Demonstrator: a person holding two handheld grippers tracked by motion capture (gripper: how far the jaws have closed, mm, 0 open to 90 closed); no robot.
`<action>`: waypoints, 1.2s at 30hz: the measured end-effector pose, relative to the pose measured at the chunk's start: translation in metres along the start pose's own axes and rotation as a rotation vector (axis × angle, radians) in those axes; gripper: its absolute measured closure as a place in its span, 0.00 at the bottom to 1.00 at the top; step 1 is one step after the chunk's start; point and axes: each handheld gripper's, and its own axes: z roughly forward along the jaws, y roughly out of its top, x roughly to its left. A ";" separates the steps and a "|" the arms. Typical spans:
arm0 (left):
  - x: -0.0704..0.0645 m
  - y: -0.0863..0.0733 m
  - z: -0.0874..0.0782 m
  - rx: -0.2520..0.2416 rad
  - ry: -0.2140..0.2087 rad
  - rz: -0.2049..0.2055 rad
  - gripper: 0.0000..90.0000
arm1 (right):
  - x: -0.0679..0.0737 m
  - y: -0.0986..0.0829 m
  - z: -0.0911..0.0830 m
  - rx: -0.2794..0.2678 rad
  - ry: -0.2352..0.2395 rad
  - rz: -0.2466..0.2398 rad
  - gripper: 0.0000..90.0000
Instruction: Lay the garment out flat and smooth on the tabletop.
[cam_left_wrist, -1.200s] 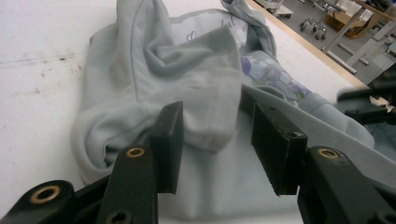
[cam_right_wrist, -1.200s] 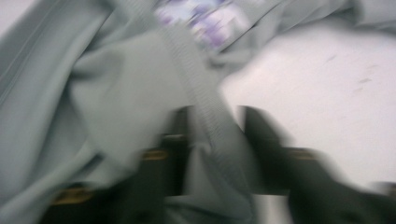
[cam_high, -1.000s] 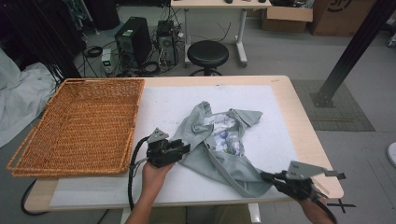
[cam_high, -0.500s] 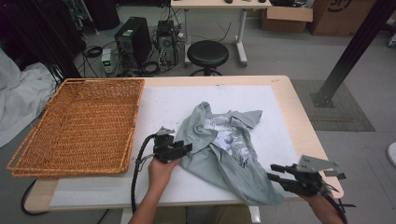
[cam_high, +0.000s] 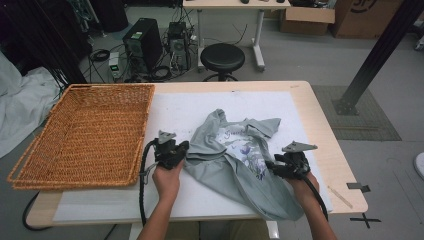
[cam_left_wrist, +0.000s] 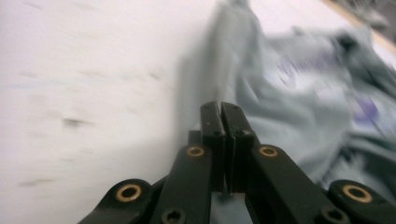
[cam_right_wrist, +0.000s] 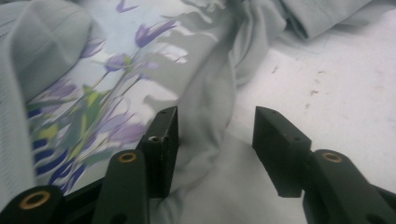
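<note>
High view: white table mat (cam_high: 200, 107) bearing a crumpled grey T-shirt (cam_high: 235, 167) with a purple flower print, hem spilling over the near edge; wicker basket (cam_high: 85, 132) well apart at left; left gripper (cam_high: 181, 149) clamped on the shirt's left fold, jaws pressed together; right gripper (cam_right_wrist: 215, 135) spread wide astride a ridge of cloth, gripping nothing; risk: closing on too thin a pinch, slipping, dragging more cloth off the edge.

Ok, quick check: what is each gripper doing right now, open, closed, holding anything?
Left gripper: jaws shut, at the grey T-shirt's left edge; whether cloth is pinched cannot be told.
Right gripper: open, jaws astride a T-shirt fold, not clamped.
</note>
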 end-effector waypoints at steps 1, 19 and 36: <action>0.002 0.001 -0.002 -0.019 0.019 -0.010 0.99 | -0.001 0.002 0.002 -0.001 -0.007 0.006 0.67; -0.001 0.001 -0.016 0.002 -0.074 0.019 0.81 | 0.023 0.040 0.009 -0.166 0.183 -0.001 0.57; -0.004 -0.005 -0.011 0.048 -0.185 0.078 0.69 | 0.084 0.053 0.025 -0.110 0.458 -0.268 0.99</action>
